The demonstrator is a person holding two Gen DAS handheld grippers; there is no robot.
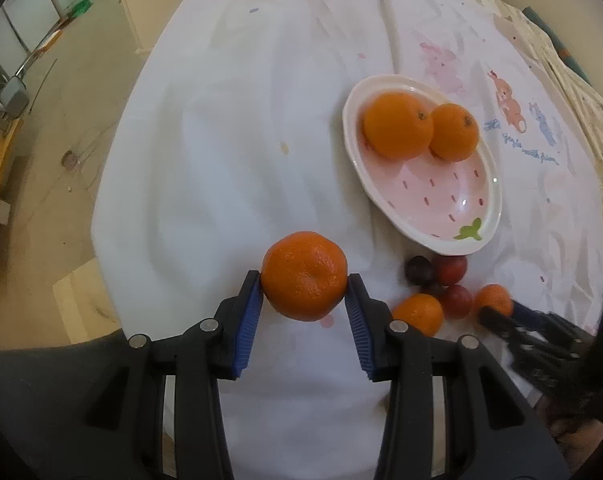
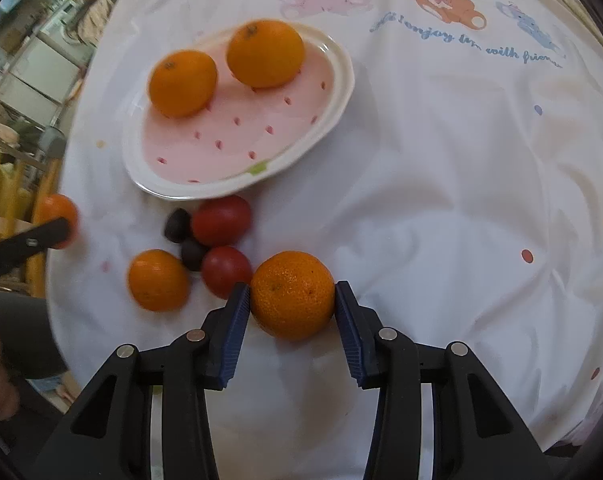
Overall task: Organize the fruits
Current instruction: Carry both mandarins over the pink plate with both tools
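Gripping a mandarin apiece, two hand-held grippers work over a table [image 2: 441, 208] draped in a white cloth printed with cartoon bears. The left hand-held gripper [image 1: 304, 292] has its blue-padded fingers [image 1: 248, 320] closed against the sides of a dimpled mandarin [image 1: 304, 276], held near the left edge of the table, to the near left of the plate. The right hand-held gripper [image 2: 292, 300] is likewise clamped on a second mandarin [image 2: 292, 295]; whether either fruit is lifted clear of the cloth cannot be told.

Farther off stands an oval pink plate [image 2: 237, 148] with a white rim, strawberry-seed marks and a green leaf, carrying two oranges [image 2: 182, 83] at its far end, touching in the left wrist view and slightly apart in the right. On the cloth just near the plate lies a loose cluster: two red plums [image 2: 220, 220], two dark plums [image 2: 177, 225] and a small mandarin [image 2: 158, 280], packed close together, immediately left of the right hand-held gripper's fruit. In the right wrist view, the left hand-held gripper's finger and its mandarin show blurred at the far left edge.
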